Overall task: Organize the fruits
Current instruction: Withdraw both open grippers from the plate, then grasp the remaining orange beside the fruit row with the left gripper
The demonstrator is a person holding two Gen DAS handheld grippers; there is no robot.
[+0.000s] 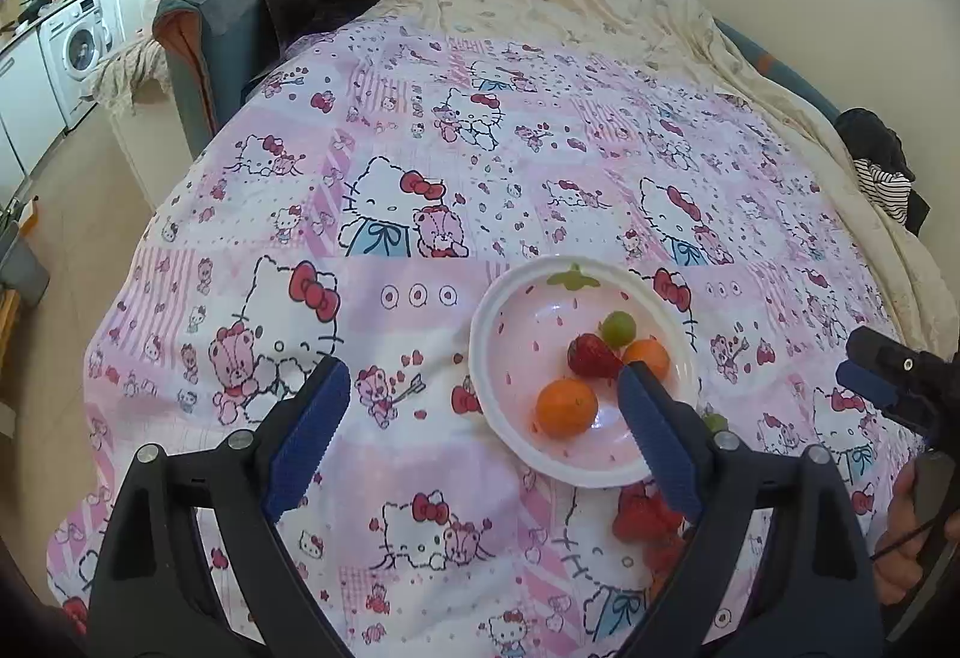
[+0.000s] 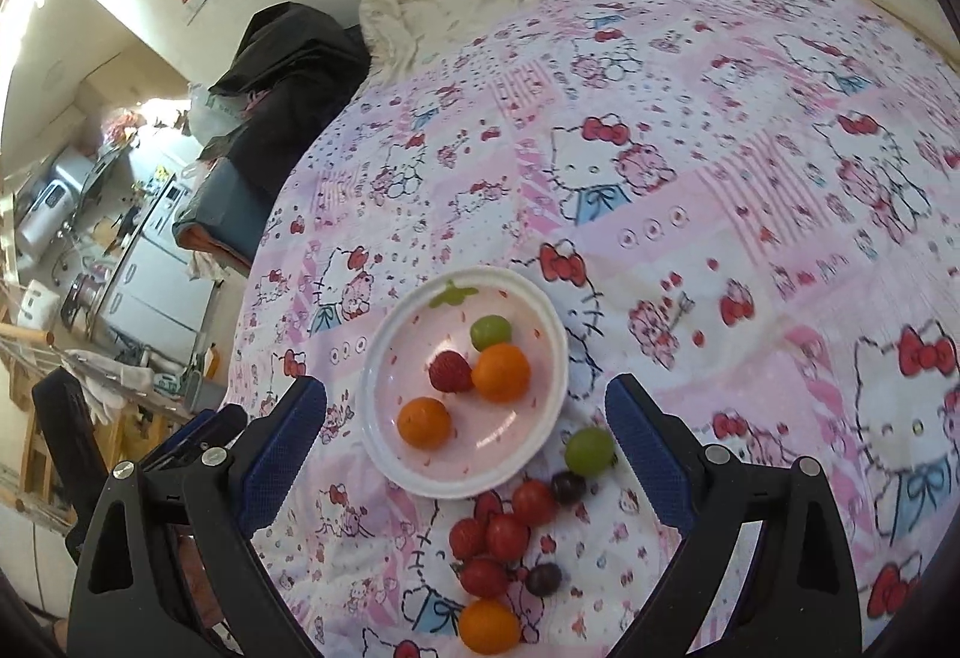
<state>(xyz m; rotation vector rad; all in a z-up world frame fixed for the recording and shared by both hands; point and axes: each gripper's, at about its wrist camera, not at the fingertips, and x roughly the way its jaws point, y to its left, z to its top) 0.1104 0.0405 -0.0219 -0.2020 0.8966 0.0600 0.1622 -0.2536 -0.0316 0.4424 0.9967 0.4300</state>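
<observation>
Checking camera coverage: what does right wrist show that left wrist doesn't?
Only right wrist: the loose fruit pile on the bedspread in full, with a green grape, two dark grapes, red fruits and a third orange.
Only left wrist: a washing machine and the right gripper from the side.
Both: the pink plate holding two oranges, a strawberry and a green grape; both grippers open and empty.
</observation>
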